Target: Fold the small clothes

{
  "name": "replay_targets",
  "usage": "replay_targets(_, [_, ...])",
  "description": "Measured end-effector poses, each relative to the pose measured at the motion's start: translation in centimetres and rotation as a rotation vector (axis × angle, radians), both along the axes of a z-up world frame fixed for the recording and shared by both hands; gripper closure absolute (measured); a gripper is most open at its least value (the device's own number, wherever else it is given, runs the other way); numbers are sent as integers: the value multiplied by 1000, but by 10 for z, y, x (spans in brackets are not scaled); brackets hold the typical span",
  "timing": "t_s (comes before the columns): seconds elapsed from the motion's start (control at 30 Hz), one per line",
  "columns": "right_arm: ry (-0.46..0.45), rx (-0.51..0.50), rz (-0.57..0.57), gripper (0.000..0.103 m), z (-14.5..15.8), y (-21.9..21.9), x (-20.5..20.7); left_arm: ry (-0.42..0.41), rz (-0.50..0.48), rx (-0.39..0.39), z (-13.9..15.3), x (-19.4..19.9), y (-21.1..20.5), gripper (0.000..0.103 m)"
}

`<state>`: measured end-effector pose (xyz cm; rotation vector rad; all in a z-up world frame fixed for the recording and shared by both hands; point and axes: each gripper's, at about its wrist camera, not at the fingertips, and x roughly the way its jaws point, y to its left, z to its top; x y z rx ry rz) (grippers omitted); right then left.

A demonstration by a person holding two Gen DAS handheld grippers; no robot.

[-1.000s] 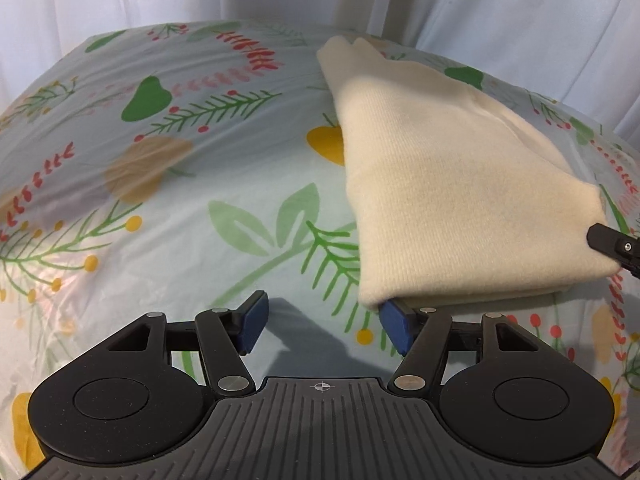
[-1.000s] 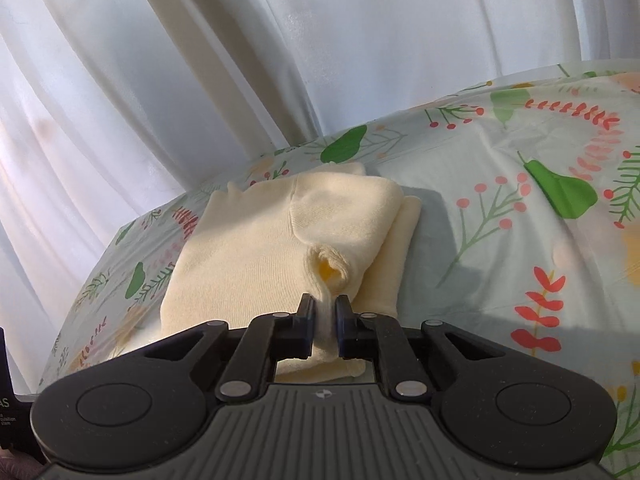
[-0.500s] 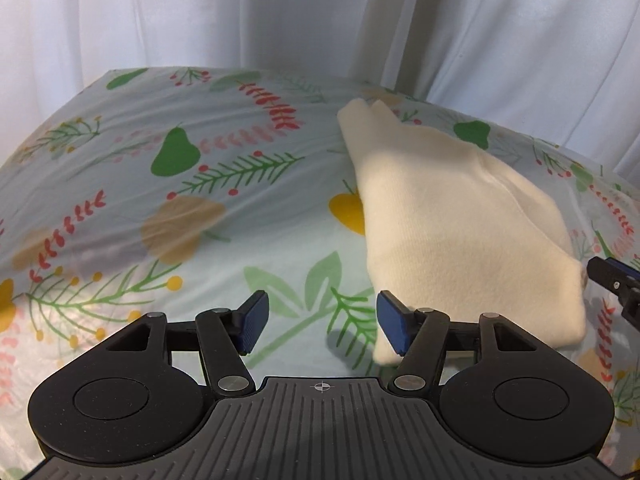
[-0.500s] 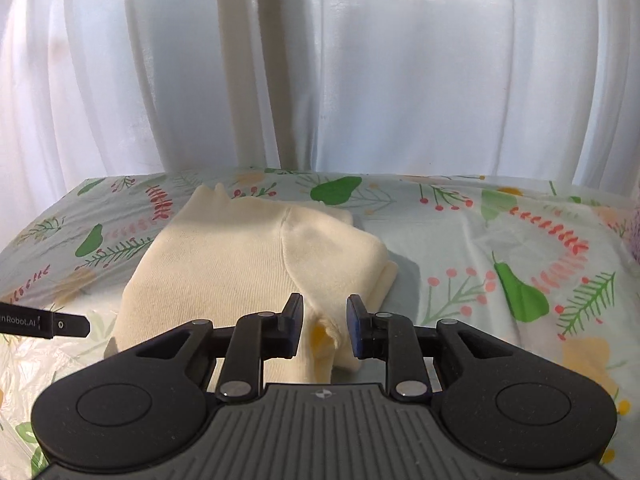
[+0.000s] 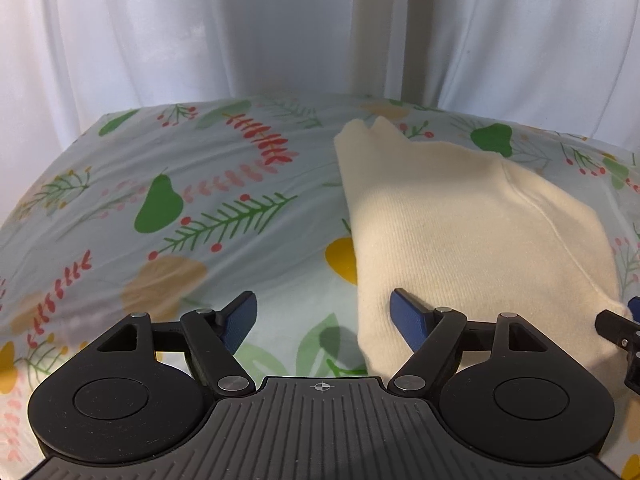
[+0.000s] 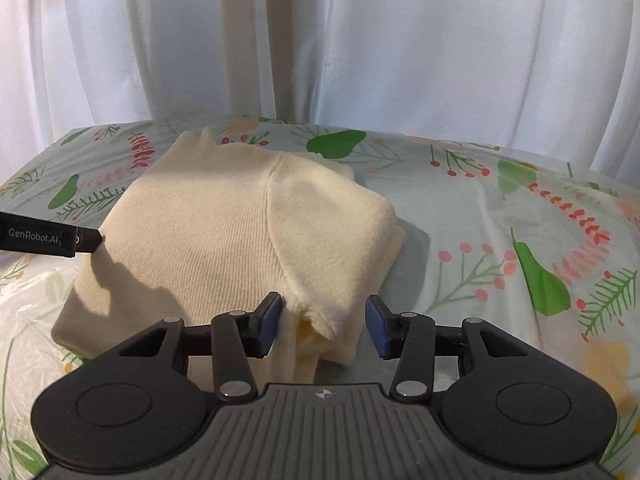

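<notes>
A cream knit garment (image 5: 464, 232) lies folded on the floral tablecloth (image 5: 180, 208). It also shows in the right wrist view (image 6: 224, 236). My left gripper (image 5: 324, 316) is open and empty, raised near the garment's near left corner. My right gripper (image 6: 322, 320) is open and empty, with the garment's near right corner between its jaws but not clamped. A tip of the right gripper (image 5: 618, 330) shows at the right edge of the left wrist view. The left gripper's finger (image 6: 48, 238) shows at the left edge of the right wrist view.
White curtains (image 6: 360, 48) hang close behind the table's far edge. The tablecloth (image 6: 500, 216) stretches bare to the right of the garment, and likewise to its left in the left wrist view.
My right gripper opened and let go of the garment's corner. Both grippers rose and pulled back, so the garment sits lower and farther in both views.
</notes>
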<state>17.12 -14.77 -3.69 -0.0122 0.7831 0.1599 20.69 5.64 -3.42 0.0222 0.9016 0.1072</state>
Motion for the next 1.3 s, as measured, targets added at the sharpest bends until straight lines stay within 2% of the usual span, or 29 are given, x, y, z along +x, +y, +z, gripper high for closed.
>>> replay_targets(0.03, [6,-7,7,54,5,1,-9,11,-2,2,2,-4,1,23])
replay_targets(0.07, [13,-13,19,41,9,2,-18,26,-5,0,5,-9,1,23])
replay_targets(0.1, [23,-20,35,25,12,4,-27,38,-7,-6,6,-13,2,23])
replay_targets(0.2, [64,-57,87,5,18,13,-49,92,-48,-51,8,-30,-4,20])
replay_targets(0.27, [91,-68,95,4,22,17,-58,113,-69,-62,8,-36,-10,15])
replay_targets(0.5, [155,6,48,4,34,14,-62,135,-76,-27,15,-51,-16,14])
replay_targets(0.6, [173,-29,4,4,36,13,-59,142,-66,-9,14,-54,-15,14])
replay_targets(0.67, [182,-51,31,4,37,16,-57,153,-57,-5,14,-56,-14,10])
replay_targets(0.83, [203,-134,37,4,39,27,-52,146,-50,-49,19,-63,-12,7])
replay_targets(1.03, [283,-95,-45,4,33,22,-40,158,-52,-12,17,-63,-15,7])
replay_targets(1.3, [295,-113,-86,4,34,20,-36,176,-76,-6,14,-61,-18,7])
